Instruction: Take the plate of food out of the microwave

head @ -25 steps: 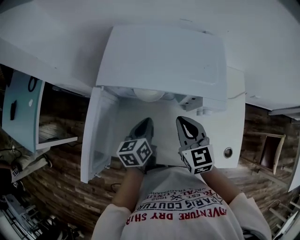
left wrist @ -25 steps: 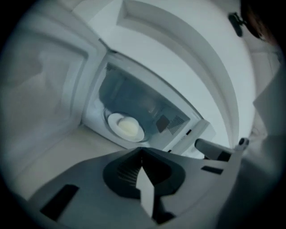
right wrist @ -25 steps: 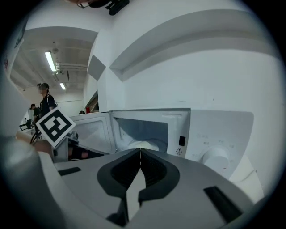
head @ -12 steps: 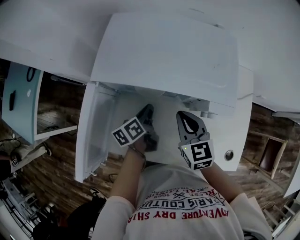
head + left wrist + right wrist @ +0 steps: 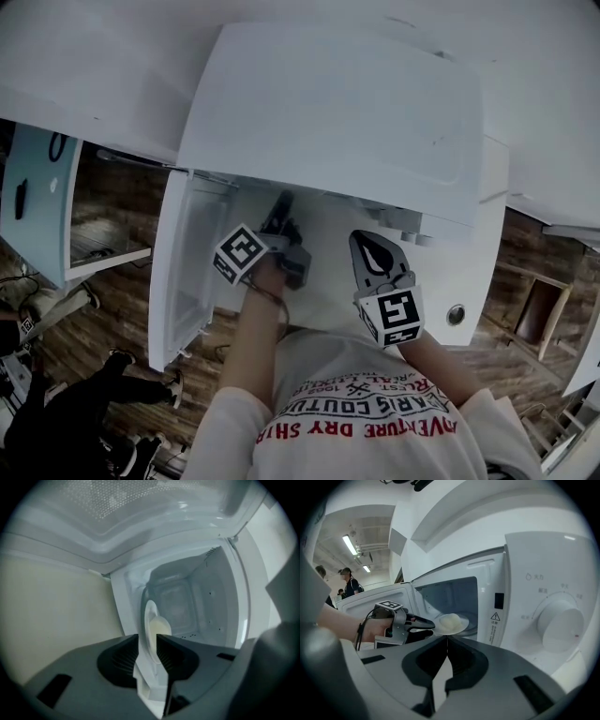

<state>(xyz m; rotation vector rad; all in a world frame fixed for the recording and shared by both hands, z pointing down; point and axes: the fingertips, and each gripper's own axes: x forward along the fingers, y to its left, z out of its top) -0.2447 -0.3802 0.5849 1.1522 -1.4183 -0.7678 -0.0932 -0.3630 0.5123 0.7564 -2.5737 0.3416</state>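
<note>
The left gripper (image 5: 281, 223) was reaching into the open microwave (image 5: 328, 112), arm stretched past the door (image 5: 178, 272), which was swung out to the left. And it had a hold: its 2 fingers (image 5: 119, 660) were pinching the rim of the plate (image 5: 151, 616), 1 on each face. The plate showed edge-on there, the pale mound of food (image 5: 161, 627) on it and the cavity's back wall behind. From the right gripper view, the plate (image 5: 461, 629) was right at the mouth of the cavity, food (image 5: 450, 619) on top, with the left gripper (image 5: 427, 626) clamped on its left edge. Whether it was lifted off the cavity floor, I could not tell. The right gripper (image 5: 367, 248) hung outside, in front of the control panel, its fingers (image 5: 461, 660) pressed together on nothing. The dial (image 5: 560, 623) was off to the right.
</note>
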